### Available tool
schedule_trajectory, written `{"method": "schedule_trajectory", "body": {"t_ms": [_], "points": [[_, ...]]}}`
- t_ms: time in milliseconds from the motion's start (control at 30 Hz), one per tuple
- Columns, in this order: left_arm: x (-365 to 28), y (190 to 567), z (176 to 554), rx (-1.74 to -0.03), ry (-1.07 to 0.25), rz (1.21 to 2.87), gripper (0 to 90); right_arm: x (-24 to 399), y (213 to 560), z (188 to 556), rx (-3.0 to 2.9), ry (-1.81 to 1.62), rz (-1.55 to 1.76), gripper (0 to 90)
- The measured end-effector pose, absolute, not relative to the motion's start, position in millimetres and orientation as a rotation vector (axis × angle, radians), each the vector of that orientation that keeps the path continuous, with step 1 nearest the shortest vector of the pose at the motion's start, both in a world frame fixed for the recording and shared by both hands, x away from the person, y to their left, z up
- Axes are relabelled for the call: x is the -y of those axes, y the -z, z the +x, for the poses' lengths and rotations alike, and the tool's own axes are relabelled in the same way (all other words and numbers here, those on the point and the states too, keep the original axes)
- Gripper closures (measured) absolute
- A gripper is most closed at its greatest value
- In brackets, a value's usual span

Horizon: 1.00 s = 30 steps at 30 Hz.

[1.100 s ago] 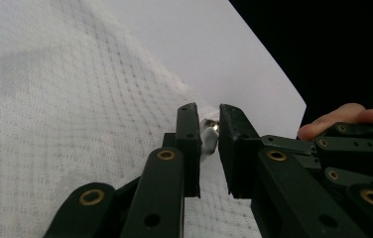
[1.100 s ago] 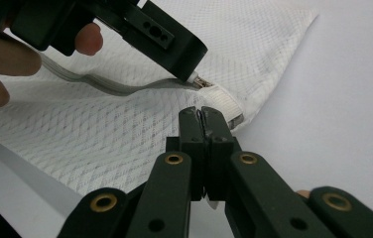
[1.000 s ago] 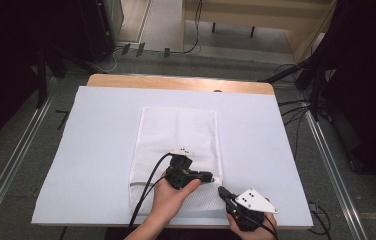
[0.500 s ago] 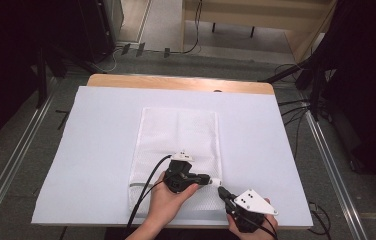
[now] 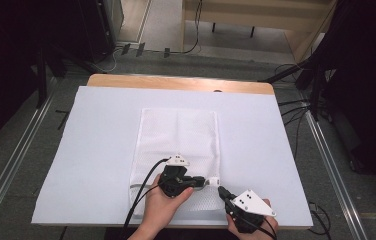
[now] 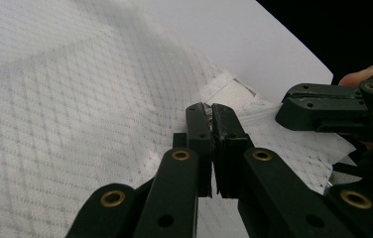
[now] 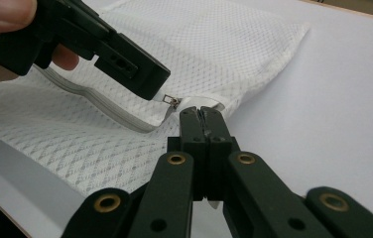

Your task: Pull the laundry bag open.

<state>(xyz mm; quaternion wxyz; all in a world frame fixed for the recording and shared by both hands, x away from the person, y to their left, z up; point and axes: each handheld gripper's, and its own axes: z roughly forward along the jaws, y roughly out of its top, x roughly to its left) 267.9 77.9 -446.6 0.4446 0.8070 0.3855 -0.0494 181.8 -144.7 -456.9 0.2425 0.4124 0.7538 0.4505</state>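
A white mesh laundry bag lies flat in the middle of the white table cover, its zipper along the near end. My left gripper reaches in from the left and is shut on the small metal zipper pull, which pokes out just past its tips. In the left gripper view the mesh rises in a fold to the left gripper. My right gripper meets it tip to tip from the right. The right gripper is shut on the bag's edge beside the white tab at the zipper's end.
The white cover spreads over a wooden table whose far edge shows. Cables trail from both grippers over the near edge. Metal rails and floor cables flank the table.
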Motion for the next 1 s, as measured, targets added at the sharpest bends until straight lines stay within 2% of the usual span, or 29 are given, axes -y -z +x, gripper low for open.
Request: {"method": "schedule_trajectory", "body": {"t_ms": [633,1000], "points": [[-96.5,454.0,266.5,-1.009,0.061,2.018,88.2,144.5,451.8,179.4,-2.042,-1.243,1.125,90.0],[-148.4,455.6,265.1,-1.134,-0.041,2.004,88.1,151.4,448.5,178.7,-2.016,-1.243,1.156,90.0]]}}
